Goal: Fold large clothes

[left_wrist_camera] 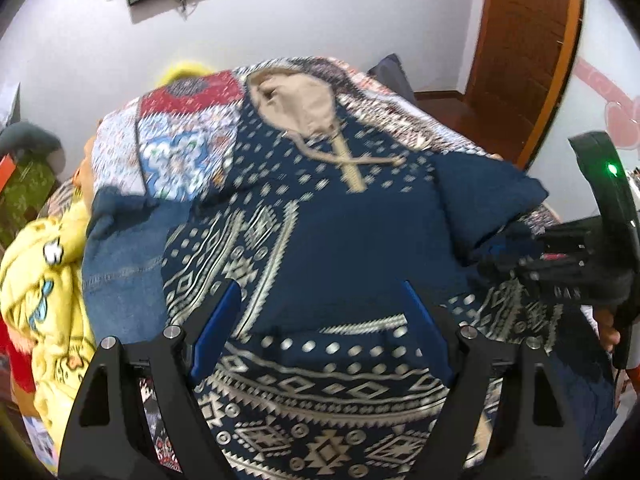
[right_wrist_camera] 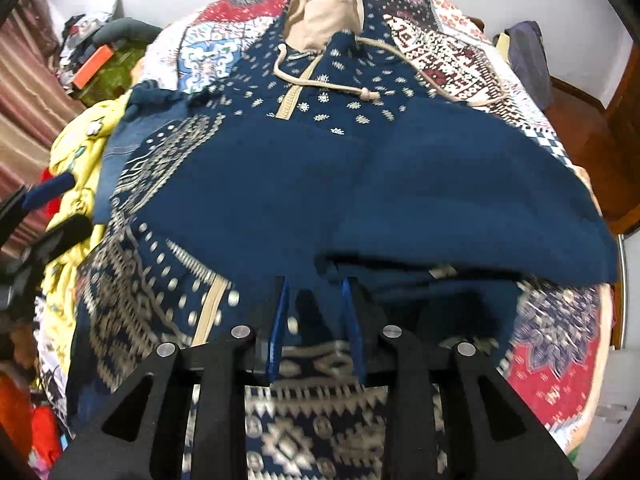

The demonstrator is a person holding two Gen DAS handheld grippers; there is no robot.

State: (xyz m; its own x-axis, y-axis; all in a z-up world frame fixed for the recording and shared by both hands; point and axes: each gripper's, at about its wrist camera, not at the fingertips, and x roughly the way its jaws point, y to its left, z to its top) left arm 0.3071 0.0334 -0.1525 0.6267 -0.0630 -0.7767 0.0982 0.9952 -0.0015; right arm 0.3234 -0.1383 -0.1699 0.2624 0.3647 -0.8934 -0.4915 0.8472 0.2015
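A navy hoodie [left_wrist_camera: 328,240] with cream geometric pattern, beige hood lining and drawstrings lies face up on a patchwork quilt; it also shows in the right wrist view [right_wrist_camera: 360,176]. Its plain navy sleeve is folded across the chest. My left gripper [left_wrist_camera: 320,292] is open and empty, hovering over the hoodie's lower front. My right gripper [right_wrist_camera: 314,286] is narrowed on a fold of the navy sleeve fabric, which passes between its blue pads. It also shows at the right edge of the left wrist view [left_wrist_camera: 568,264].
The patchwork quilt [right_wrist_camera: 440,52] covers the bed. A yellow printed garment [left_wrist_camera: 48,280] and denim [left_wrist_camera: 120,264] lie at the left. Clutter [right_wrist_camera: 96,60] sits by a striped curtain. A wooden door [left_wrist_camera: 528,48] stands at the right.
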